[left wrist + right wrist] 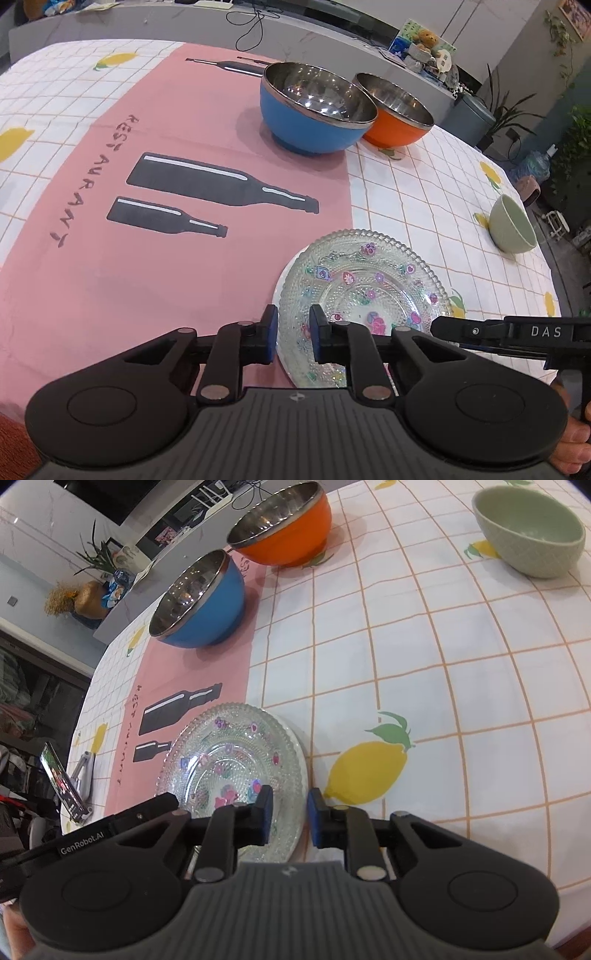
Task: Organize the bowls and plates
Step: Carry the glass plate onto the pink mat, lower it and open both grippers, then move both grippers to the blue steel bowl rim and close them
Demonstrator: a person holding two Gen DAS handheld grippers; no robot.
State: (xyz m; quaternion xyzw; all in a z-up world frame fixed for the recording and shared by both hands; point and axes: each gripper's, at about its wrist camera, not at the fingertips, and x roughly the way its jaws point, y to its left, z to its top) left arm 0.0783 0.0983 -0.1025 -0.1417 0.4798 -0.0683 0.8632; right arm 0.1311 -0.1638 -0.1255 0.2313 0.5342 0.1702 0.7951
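Both grippers, left (291, 338) and right (290, 819), parted a little, gripping nothing. Plate (364, 295) flat on tabletop, its near rim between each pair of jaws, equally close to both. Bowls well ahead.

Left gripper (293, 334) open astride the glass plate (364, 295) rim; blue bowl (314, 110) touches orange bowl (397, 112)

A grey marble-look counter (155, 26) runs behind the table, with a black cable (255, 26) trailing across it. Leafy potted plants (509, 110) stand by a pale wall (517, 33) in the left wrist view. In the right wrist view, a golden vase (88, 600), possibly holding dried flowers, sits beside a spiky green plant (98, 559).
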